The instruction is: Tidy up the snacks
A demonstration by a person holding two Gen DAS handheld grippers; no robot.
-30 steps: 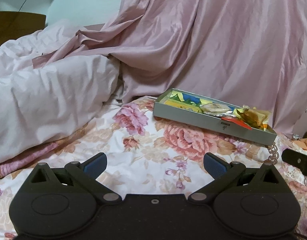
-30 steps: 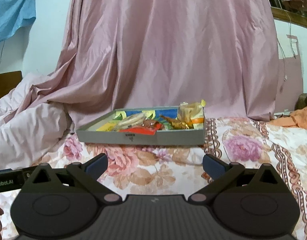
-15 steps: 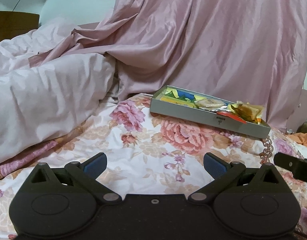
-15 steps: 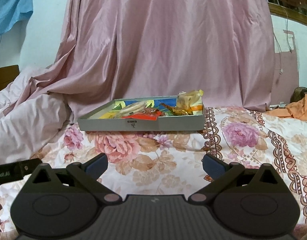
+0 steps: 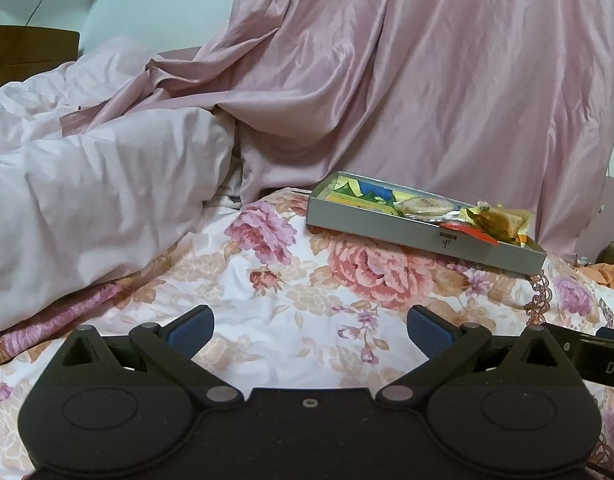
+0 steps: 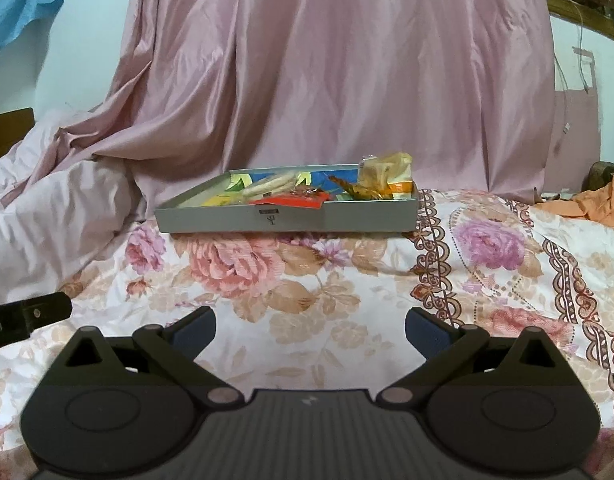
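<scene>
A shallow grey box (image 6: 291, 219) (image 5: 387, 232) lies on the floral bedsheet and holds several wrapped snacks: a red packet (image 6: 295, 200) (image 5: 469, 232), a clear pack of pale biscuits (image 6: 273, 184) (image 5: 423, 205) and a crinkled yellow-orange bag (image 6: 383, 176) (image 5: 499, 219). My right gripper (image 6: 310, 330) is open over the sheet, well short of the box and facing it. My left gripper (image 5: 310, 330) is open too, with the box ahead and to its right. Neither holds anything.
A pale pink duvet (image 5: 91, 184) is heaped at the left. A pink curtain (image 6: 339, 72) hangs behind the box. Orange cloth (image 6: 595, 204) lies at the far right. Each gripper's side shows at the edge of the other's view.
Both grippers have drawn back from the box, which now sits smaller and higher in each view. The fingers stay open and the snacks have not moved.
</scene>
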